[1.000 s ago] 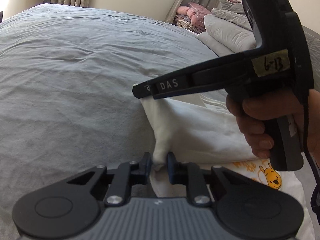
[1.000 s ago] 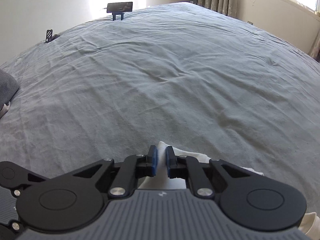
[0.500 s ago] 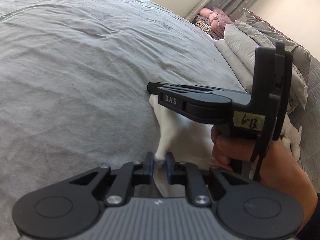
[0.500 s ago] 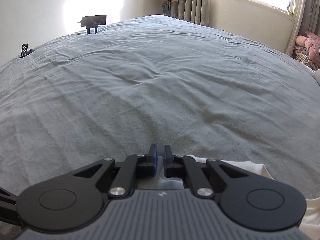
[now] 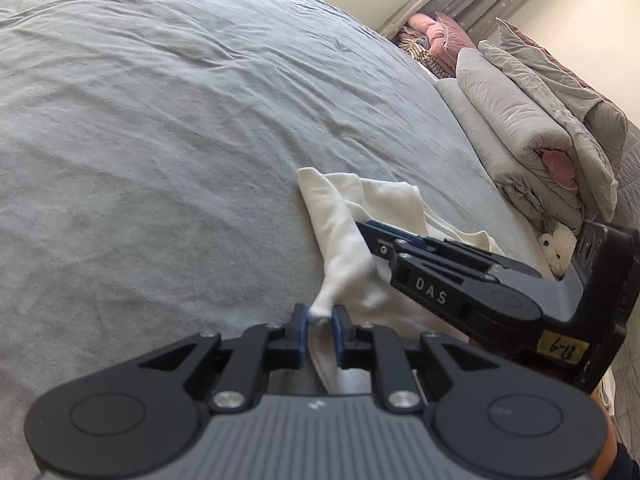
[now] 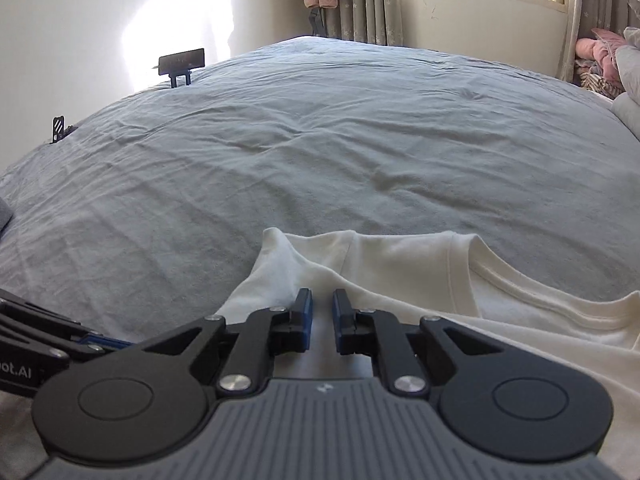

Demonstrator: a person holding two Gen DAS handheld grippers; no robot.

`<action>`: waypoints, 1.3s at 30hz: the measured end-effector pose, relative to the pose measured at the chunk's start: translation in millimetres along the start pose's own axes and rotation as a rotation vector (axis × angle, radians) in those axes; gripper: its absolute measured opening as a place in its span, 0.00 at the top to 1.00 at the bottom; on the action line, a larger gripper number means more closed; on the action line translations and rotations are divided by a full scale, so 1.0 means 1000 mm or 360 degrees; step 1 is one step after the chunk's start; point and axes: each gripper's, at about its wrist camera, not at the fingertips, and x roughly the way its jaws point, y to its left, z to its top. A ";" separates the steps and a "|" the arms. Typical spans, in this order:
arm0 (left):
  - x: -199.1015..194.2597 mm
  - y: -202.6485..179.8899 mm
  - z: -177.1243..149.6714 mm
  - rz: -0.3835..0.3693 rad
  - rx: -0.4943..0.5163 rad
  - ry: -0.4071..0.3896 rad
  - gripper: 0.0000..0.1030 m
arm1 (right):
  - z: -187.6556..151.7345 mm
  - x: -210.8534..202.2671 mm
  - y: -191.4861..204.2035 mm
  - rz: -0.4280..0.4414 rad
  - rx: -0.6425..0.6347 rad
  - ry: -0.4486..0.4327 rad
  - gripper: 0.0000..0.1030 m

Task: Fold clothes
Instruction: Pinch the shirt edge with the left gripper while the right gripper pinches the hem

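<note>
A cream white garment (image 6: pixel 400 276) lies partly folded on the grey bedspread (image 6: pixel 320 152), its neckline to the right. My left gripper (image 5: pixel 320 320) is shut on a bunched edge of the white garment (image 5: pixel 340 236), which rises from the pads as a narrow fold. My right gripper (image 6: pixel 323 314) hovers low over the cloth and its jaws are opening. The pads stand apart and the fabric lies under them, not pinched. In the left wrist view, the right gripper (image 5: pixel 370 229) reaches in from the right, close over the same fold.
Rolled grey duvets (image 5: pixel 520 120) and pink bedding (image 5: pixel 432 36) are stacked at the bed's right side, with a small plush toy (image 5: pixel 558 246) below them. A phone on a stand (image 6: pixel 182 60) stands at the bed's far left edge. Curtains and a window are behind.
The right gripper has let go of the garment's corner, parted its jaws and dropped lower, nearer the left gripper. The released fold now lies on the bed. The left gripper rolled, keeping its hold.
</note>
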 end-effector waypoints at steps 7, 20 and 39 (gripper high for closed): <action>0.000 0.005 0.002 -0.0020 -0.0041 0.0021 0.85 | 0.003 -0.017 0.006 -0.0008 0.0017 -0.0062 0.86; 0.000 0.004 0.002 -0.0015 -0.0033 0.0022 0.85 | -0.007 -0.043 0.002 -0.0048 0.0139 -0.0091 0.80; 0.002 0.000 0.002 0.0021 0.0030 0.0015 0.85 | -0.045 -0.084 -0.041 -0.0151 0.0352 -0.0101 0.76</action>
